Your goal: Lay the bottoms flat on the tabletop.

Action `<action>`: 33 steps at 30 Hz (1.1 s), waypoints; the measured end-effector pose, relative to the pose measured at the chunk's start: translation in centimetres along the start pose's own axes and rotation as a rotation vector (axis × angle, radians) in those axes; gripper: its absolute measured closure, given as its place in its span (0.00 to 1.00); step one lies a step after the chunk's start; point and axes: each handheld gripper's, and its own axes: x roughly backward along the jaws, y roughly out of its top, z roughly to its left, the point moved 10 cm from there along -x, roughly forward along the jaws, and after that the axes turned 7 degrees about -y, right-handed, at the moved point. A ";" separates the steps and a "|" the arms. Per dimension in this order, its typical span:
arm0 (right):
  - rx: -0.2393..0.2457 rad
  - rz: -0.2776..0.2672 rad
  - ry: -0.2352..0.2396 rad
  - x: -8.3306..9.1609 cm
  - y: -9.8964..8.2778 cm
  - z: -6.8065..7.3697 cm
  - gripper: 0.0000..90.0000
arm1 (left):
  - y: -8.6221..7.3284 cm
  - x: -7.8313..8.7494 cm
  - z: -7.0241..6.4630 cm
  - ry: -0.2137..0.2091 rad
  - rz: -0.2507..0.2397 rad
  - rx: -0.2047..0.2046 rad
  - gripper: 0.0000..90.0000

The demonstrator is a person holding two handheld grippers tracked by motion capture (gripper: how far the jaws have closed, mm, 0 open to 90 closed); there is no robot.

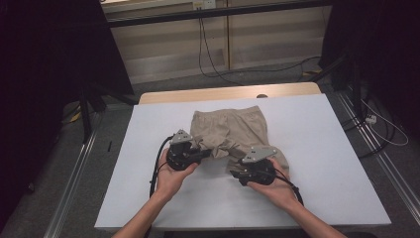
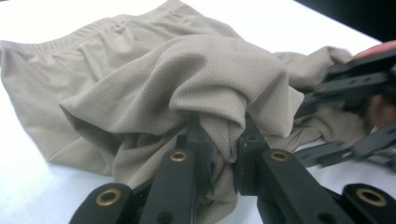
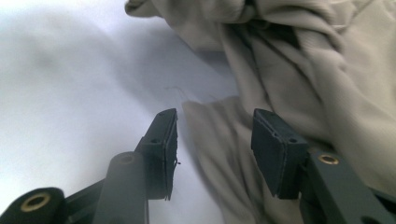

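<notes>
A pair of beige shorts [image 1: 229, 123] lies on the white table [image 1: 322, 148], waistband at the far side and the near leg bunched up. My left gripper [image 1: 204, 151] is shut on a pinched fold of the shorts [image 2: 205, 70]; the left gripper view has the cloth draped over the jaws of that gripper [image 2: 224, 140] and lifted off the table. My right gripper [image 1: 238, 171] sits at the near right leg. Its jaws [image 3: 215, 135] stand apart over the edge of the shorts [image 3: 303, 70], the pads touching nothing. The right gripper [image 2: 303, 133] also appears at the right of the left gripper view.
The white table top [image 3: 70, 70] spreads out left, right and near of the shorts. A wooden strip [image 1: 223, 92] runs along the far edge. Dark stands and cables [image 1: 213, 59] lie on the floor beyond and beside the table.
</notes>
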 end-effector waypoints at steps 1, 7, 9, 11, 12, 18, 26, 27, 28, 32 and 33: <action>0.007 0.003 -0.003 -0.3 0.1 0.1 0.57 | 0.2 0.1 -0.2 -0.007 -0.003 0.003 0.89; -0.004 -0.069 -0.042 -1.3 2.9 -0.5 0.45 | 1.5 1.1 -1.5 -0.060 -0.032 0.004 0.89; 0.000 -0.058 -0.034 -1.7 3.0 -0.2 0.45 | 1.8 1.4 -1.9 -0.078 -0.044 0.007 0.89; -0.007 -0.063 -0.021 -2.4 3.3 0.3 0.61 | 2.1 1.6 -2.3 -0.076 -0.054 -0.010 0.89; -0.018 -0.071 0.011 -2.5 3.3 0.8 0.84 | 2.1 1.7 -2.4 -0.080 -0.057 -0.013 0.89; 0.010 -0.070 0.142 -1.1 3.2 4.0 0.99 | 2.1 2.2 -2.4 -0.084 -0.068 -0.004 0.89; -0.032 -0.094 0.279 2.3 2.6 7.8 0.96 | 0.6 1.0 -3.5 -0.127 -0.003 0.008 0.88; -0.043 -0.092 0.274 2.4 2.3 7.7 0.91 | 0.3 0.7 -3.3 -0.117 0.011 0.004 0.87; -0.037 -0.085 0.259 2.5 1.9 7.4 0.88 | 0.2 0.4 -3.1 -0.093 0.008 -0.002 0.83; -0.025 -0.056 0.170 2.2 0.8 5.4 0.69 | -0.7 -0.7 -1.9 -0.039 0.028 -0.005 0.63; -0.009 -0.058 0.141 2.2 0.8 4.8 0.66 | -0.9 -0.8 -1.6 -0.035 0.025 0.005 0.59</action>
